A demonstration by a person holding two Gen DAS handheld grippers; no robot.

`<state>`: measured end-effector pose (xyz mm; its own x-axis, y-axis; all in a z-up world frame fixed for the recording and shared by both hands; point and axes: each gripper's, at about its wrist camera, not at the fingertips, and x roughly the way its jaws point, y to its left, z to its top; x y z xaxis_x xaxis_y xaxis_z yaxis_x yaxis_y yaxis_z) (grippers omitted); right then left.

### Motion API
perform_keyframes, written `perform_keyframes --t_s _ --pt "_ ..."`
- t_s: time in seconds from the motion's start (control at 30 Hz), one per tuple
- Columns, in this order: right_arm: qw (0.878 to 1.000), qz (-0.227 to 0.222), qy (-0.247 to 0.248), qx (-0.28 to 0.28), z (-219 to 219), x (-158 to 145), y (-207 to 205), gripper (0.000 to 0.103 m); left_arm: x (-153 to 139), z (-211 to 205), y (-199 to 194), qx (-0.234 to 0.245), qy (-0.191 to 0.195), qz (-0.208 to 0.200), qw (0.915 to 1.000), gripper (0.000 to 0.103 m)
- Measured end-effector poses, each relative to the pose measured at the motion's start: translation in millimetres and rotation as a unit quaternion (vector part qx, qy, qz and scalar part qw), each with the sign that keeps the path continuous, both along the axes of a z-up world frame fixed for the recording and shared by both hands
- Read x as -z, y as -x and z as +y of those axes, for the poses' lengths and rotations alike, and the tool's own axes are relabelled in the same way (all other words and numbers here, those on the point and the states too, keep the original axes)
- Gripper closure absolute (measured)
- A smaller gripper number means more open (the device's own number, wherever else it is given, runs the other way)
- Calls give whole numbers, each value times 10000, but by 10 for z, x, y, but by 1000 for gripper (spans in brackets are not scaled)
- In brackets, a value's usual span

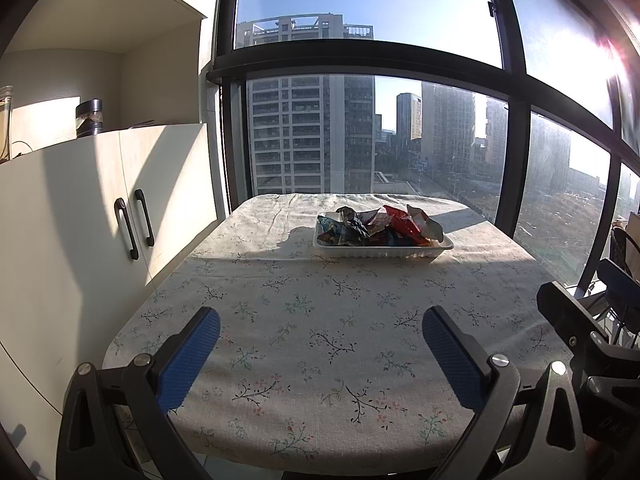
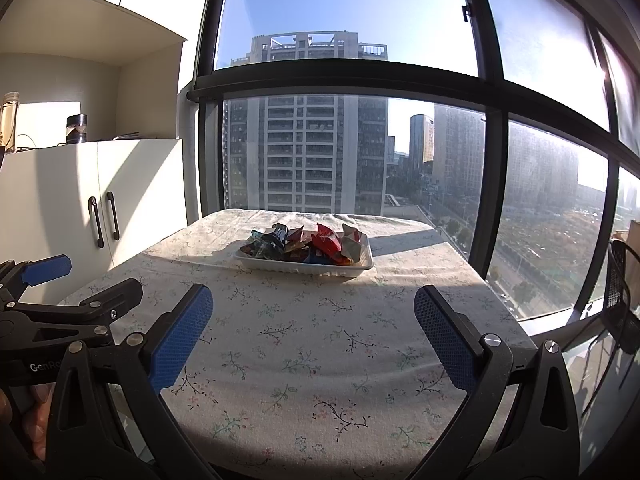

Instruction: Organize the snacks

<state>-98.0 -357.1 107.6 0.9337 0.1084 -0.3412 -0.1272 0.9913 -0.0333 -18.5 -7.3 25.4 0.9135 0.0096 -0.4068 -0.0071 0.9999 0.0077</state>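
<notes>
A white tray [image 1: 400, 252] sits at the far side of the floral-cloth table [image 1: 304, 320], in sunlight, heaped with several crumpled snack packets [image 1: 372, 226] in red, blue and silver. The right wrist view shows the same tray [image 2: 280, 264] and snack packets [image 2: 308, 242]. My left gripper [image 1: 320, 336] hovers open over the near half of the table, nothing between its blue pads. My right gripper [image 2: 314, 324] is also open and empty, well short of the tray. The left gripper [image 2: 44, 276] shows at the left edge of the right wrist view.
White cabinet doors with black handles [image 1: 134, 222] stand close to the table's left side. A dark jar [image 1: 89, 117] rests on the cabinet top. Floor-to-ceiling windows [image 1: 400, 120] run behind the table. A black mesh chair [image 2: 620, 292] stands at the right.
</notes>
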Motion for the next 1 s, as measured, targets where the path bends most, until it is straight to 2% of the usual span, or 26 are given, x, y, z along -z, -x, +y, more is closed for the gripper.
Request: perform_keyframes --t_s 1.0 --pt "10000 50 12 -49 -32 64 -13 1 24 -19 -3 23 7 37 10000 0"
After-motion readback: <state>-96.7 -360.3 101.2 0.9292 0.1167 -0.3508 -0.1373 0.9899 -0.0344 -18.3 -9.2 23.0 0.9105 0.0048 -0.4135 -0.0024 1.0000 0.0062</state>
